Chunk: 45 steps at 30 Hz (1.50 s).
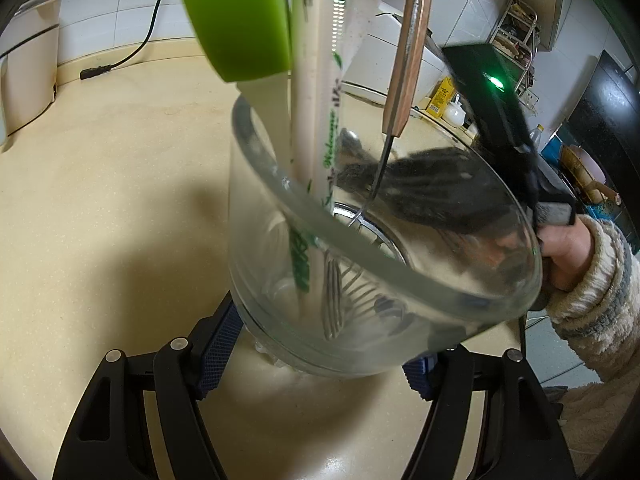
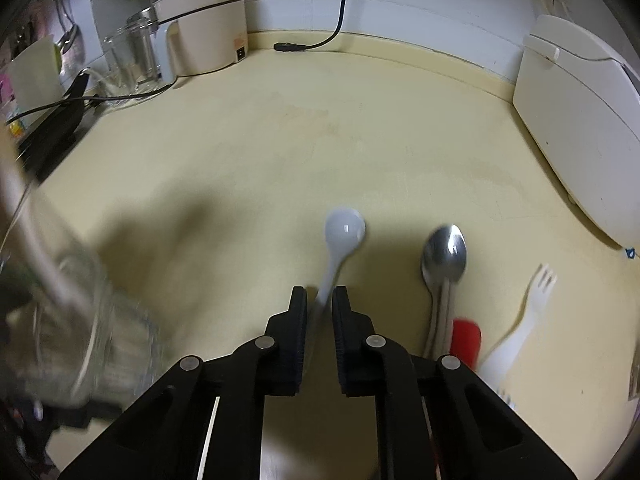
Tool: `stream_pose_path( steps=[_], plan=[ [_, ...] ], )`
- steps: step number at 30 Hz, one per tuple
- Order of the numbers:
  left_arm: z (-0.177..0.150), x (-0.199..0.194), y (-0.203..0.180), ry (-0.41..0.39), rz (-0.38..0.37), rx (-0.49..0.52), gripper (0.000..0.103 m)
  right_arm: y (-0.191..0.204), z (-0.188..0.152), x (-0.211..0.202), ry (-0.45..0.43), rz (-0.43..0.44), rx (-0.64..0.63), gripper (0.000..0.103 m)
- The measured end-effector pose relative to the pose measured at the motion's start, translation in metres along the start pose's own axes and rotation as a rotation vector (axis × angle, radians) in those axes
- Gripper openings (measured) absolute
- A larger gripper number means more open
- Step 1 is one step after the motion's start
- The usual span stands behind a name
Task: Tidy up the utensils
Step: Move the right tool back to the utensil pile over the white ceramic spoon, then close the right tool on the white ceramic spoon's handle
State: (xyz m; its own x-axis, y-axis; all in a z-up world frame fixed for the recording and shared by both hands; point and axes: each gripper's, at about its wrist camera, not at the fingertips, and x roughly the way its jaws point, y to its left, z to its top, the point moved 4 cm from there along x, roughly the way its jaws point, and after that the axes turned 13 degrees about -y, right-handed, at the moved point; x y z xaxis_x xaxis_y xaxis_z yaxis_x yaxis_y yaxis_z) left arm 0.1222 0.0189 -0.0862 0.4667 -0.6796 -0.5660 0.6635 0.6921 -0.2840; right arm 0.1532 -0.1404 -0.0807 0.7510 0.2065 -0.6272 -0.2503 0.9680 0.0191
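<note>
In the left wrist view my left gripper [image 1: 320, 360] is shut on the base of a tilted glass jar [image 1: 400, 280]. The jar holds a green spatula [image 1: 240, 20], a wood-handled utensil [image 1: 408, 60], pale handles and metal forks [image 1: 336, 300]. In the right wrist view my right gripper [image 2: 320, 296] is shut on the handle of a white spoon [image 2: 344, 228], whose bowl points away over the cream counter [image 2: 320, 140]. A metal spoon [image 2: 444, 252], a red-handled item [image 2: 466, 340] and a white plastic fork [image 2: 536, 292] lie to its right. The jar [image 2: 100, 320] shows blurred at the lower left.
A white rice cooker [image 2: 580, 120] stands at the right and a cream appliance [image 2: 208, 20] at the back left, beside a glass container [image 2: 132, 56]. A black cable plug [image 2: 288, 46] lies by the back wall. A person's hand and fleece sleeve [image 1: 588, 280] are beside the jar.
</note>
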Motion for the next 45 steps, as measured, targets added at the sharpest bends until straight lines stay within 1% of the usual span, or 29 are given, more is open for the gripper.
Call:
stream_pose_path(
  steps=[8, 13, 17, 20, 22, 24, 26, 28, 31, 33, 35, 42, 45],
  plan=[
    [0.000, 0.000, 0.000, 0.000, 0.000, 0.000, 0.074, 0.000, -0.031, -0.033, 0.003, 0.016, -0.001, 0.013],
    [0.000, 0.000, 0.000, 0.000, 0.000, 0.000, 0.074, -0.002, -0.038, -0.041, 0.007, 0.020, 0.021, 0.013],
    [0.000, 0.000, 0.000, 0.000, 0.000, 0.000, 0.074, -0.010, -0.028, -0.031, 0.016, 0.003, 0.072, 0.014],
    [0.000, 0.000, 0.000, 0.000, 0.000, 0.000, 0.074, -0.010, -0.014, -0.017, 0.026, -0.002, 0.090, 0.019],
    [0.000, 0.000, 0.000, 0.000, 0.000, 0.000, 0.074, -0.006, -0.008, -0.010, 0.039, -0.009, 0.079, 0.024],
    [0.000, 0.000, 0.000, -0.002, 0.001, -0.004, 0.074, -0.006, -0.005, -0.007, 0.054, -0.007, 0.101, 0.028],
    [0.000, -0.001, 0.001, -0.002, 0.000, -0.006, 0.074, -0.010, -0.005, -0.008, 0.067, -0.005, 0.161, 0.028],
    [0.000, -0.001, 0.002, -0.002, -0.002, -0.008, 0.074, -0.015, -0.001, -0.008, 0.056, -0.007, 0.198, 0.028],
    [0.000, 0.000, 0.003, -0.003, -0.003, -0.009, 0.075, -0.020, 0.012, 0.003, 0.051, -0.016, 0.209, 0.028],
    [0.000, 0.000, 0.003, -0.003, -0.003, -0.008, 0.075, -0.020, 0.020, 0.014, 0.050, -0.009, 0.203, 0.029],
    [0.000, 0.000, 0.003, -0.003, -0.002, -0.008, 0.075, -0.017, 0.026, 0.028, 0.062, -0.022, 0.177, 0.029],
    [0.000, -0.001, 0.003, -0.003, -0.003, -0.008, 0.074, -0.011, 0.045, 0.049, 0.027, -0.083, 0.088, 0.033],
    [0.000, -0.001, 0.003, -0.003, -0.003, -0.008, 0.074, -0.012, 0.047, 0.053, 0.013, -0.078, 0.066, 0.032]
  ],
)
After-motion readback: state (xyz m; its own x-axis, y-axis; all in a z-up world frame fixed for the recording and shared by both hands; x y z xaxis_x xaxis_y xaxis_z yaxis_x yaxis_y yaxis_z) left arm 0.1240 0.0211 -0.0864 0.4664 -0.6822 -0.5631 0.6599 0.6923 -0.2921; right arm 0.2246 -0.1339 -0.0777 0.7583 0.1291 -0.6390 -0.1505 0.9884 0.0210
